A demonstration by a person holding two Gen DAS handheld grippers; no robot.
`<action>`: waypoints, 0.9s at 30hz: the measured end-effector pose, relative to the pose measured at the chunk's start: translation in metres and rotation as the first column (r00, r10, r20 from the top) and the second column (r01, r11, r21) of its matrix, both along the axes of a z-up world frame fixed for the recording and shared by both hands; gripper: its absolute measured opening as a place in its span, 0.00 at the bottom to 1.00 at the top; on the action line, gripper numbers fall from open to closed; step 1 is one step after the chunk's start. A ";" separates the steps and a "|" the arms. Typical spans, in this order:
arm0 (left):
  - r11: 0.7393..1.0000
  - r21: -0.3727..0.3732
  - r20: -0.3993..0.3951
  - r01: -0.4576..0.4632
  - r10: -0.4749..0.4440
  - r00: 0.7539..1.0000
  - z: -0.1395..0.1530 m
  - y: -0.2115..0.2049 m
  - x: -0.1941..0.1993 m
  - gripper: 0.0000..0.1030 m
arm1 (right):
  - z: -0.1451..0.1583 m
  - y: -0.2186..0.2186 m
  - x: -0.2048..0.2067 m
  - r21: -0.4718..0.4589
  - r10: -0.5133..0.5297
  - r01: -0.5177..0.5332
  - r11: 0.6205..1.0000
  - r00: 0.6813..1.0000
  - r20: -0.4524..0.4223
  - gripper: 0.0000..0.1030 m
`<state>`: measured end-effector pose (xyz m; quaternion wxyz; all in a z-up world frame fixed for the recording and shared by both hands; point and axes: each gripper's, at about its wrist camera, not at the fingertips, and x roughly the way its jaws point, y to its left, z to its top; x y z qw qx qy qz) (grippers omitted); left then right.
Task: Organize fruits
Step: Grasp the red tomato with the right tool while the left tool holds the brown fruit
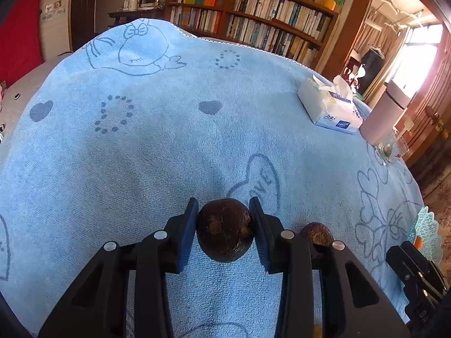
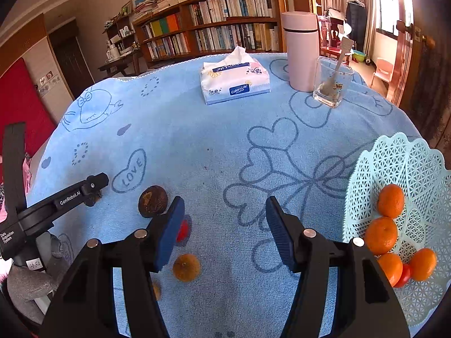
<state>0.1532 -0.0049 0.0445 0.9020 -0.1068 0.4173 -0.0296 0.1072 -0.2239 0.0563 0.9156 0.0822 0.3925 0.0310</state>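
Note:
In the left wrist view my left gripper [image 1: 224,211] is shut on a dark brown round fruit [image 1: 224,231], both blue pads pressing its sides just above the blue towel [image 1: 169,146]. A second brown fruit [image 1: 317,233] lies beside its right finger. In the right wrist view my right gripper [image 2: 224,201] stands open over the towel with nothing between its fingers. That brown fruit [image 2: 153,201] sits left of it. A small red fruit [image 2: 183,229] peeks from behind the left finger, and an orange [image 2: 186,267] lies below. The mint lattice basket [image 2: 394,163] at right holds several oranges and a red fruit.
A tissue pack [image 2: 235,80], a pink tumbler [image 2: 300,50] and a glass with a spoon [image 2: 331,84] stand at the table's far side. Another small orange fruit [image 2: 156,290] lies half hidden under the right gripper's left finger. Bookshelves fill the back wall.

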 end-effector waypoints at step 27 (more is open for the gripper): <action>0.996 -0.082 0.054 -0.033 0.037 0.998 0.023 0.016 -0.011 0.37 | -0.029 0.063 0.057 0.030 0.175 -0.173 0.985 0.976 -0.127 0.60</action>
